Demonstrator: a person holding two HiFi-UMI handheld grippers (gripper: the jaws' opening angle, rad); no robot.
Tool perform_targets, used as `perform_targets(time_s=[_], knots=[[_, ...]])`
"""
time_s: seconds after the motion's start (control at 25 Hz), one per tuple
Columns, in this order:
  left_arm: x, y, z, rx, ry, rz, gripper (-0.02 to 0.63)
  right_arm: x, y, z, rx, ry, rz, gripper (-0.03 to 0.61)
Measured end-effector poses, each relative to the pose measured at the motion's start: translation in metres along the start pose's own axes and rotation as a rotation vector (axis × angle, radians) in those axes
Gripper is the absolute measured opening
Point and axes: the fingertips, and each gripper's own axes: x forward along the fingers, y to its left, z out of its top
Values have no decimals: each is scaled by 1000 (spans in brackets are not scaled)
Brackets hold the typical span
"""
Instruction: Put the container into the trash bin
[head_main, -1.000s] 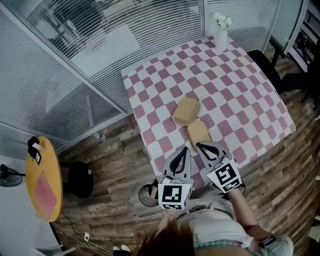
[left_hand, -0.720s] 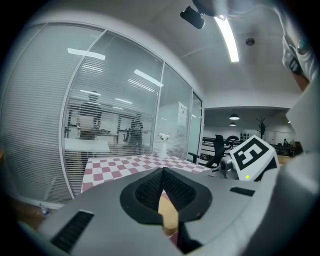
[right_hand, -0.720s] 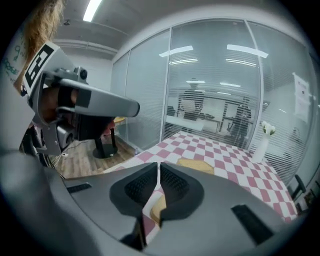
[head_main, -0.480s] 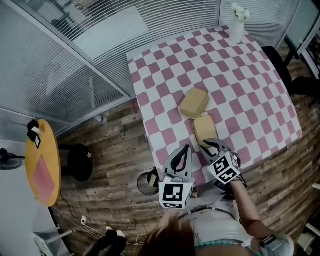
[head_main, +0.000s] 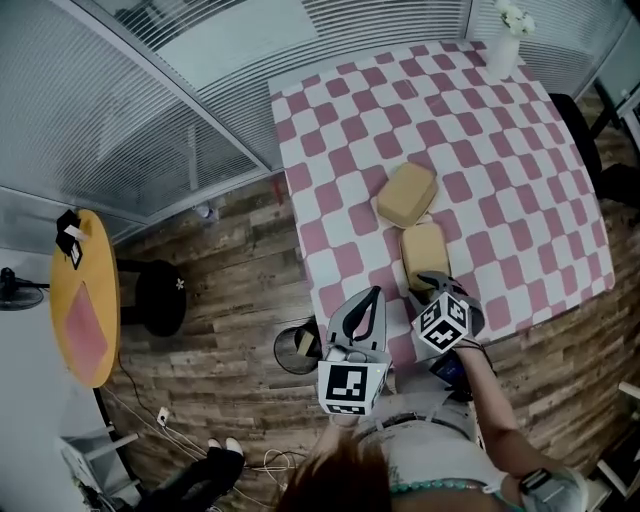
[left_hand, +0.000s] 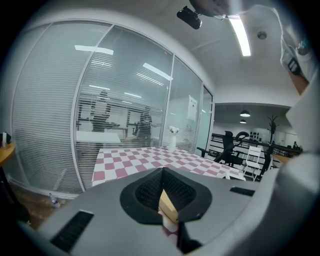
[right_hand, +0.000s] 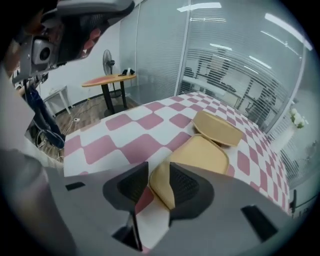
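Right tool (right_hand: 159, 186) lower, opening astride tannish container (right_hand: 201, 154)

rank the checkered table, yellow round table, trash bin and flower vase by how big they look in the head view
Largest to smallest:
checkered table
yellow round table
trash bin
flower vase

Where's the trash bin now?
Head view: the trash bin sits on the wood floor off the near-left corner of the table, just left of the left gripper.

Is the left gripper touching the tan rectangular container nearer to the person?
Apart. In the head view, pink-and-white checkered tablecloth shows between the left gripper and that tan rectangular container.
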Motion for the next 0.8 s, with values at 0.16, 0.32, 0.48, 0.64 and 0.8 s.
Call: perform_targets(time_s=[0.16,0.32,0.48,0.64,0.8], knots=[[-3,5,-1,2,-5,25,5,12,3,-6,-46,42,-22,105],[-8,7,0,-7,-7,43,5,11,3,-6,-21,36,-27,84],[-13,5,0,-11,-10,53,5,9,2,-6,-4,36,-22,66],[-17,3,0,-14,-9,47,5,1,0,-5,11,24,-31,41],[-20,-2,-4,-11,-10,38,5,-13,-6,-5,43,3,-38,29]])
